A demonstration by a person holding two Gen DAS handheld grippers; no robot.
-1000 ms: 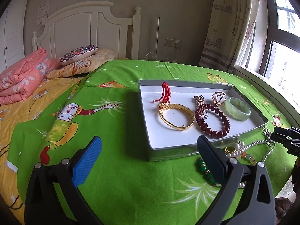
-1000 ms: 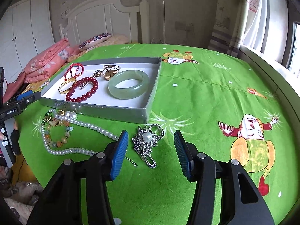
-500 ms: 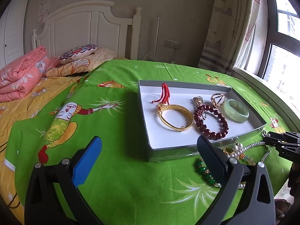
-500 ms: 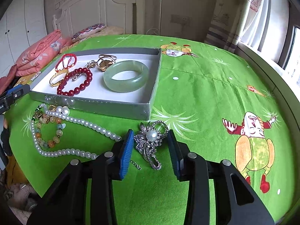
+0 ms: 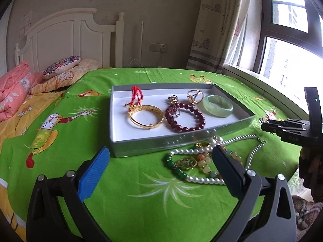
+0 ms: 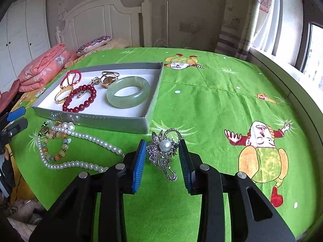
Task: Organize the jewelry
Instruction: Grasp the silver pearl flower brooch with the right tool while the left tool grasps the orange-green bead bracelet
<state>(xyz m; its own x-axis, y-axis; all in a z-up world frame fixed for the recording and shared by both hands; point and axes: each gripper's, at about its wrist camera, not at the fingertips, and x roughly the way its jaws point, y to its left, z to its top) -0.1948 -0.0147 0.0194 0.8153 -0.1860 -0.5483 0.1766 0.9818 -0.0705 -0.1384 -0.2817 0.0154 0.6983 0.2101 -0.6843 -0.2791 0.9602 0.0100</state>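
Note:
A silver brooch [image 6: 165, 145] with a pearl centre lies on the green bedspread, just in front of the grey box [image 6: 113, 121]. My right gripper [image 6: 161, 142] is shut on it, one blue pad against each side. The box [image 5: 141, 147] holds a gold bangle [image 5: 145, 117], a dark red bead bracelet [image 5: 184, 119], a jade bangle [image 5: 218, 105], a red cord piece [image 5: 136, 95] and a gold ring [image 5: 193, 96]. A pearl necklace [image 5: 201, 179] and a coloured bead bracelet [image 5: 185, 163] lie tangled in front of the box. My left gripper [image 5: 160, 150] hangs open over that pile, holding nothing.
The green cartoon bedspread [image 6: 222, 104] covers the bed. Folded pink quilts [image 5: 12, 92] and pillows lie by the white headboard [image 5: 70, 40]. A window sill [image 6: 292, 84] and curtain run along the right. The bed's edge drops away close behind the bead pile.
My right gripper's jaws narrowed from wide apart to pressing on the brooch. My left gripper shifted right, bringing the bead pile between its fingers.

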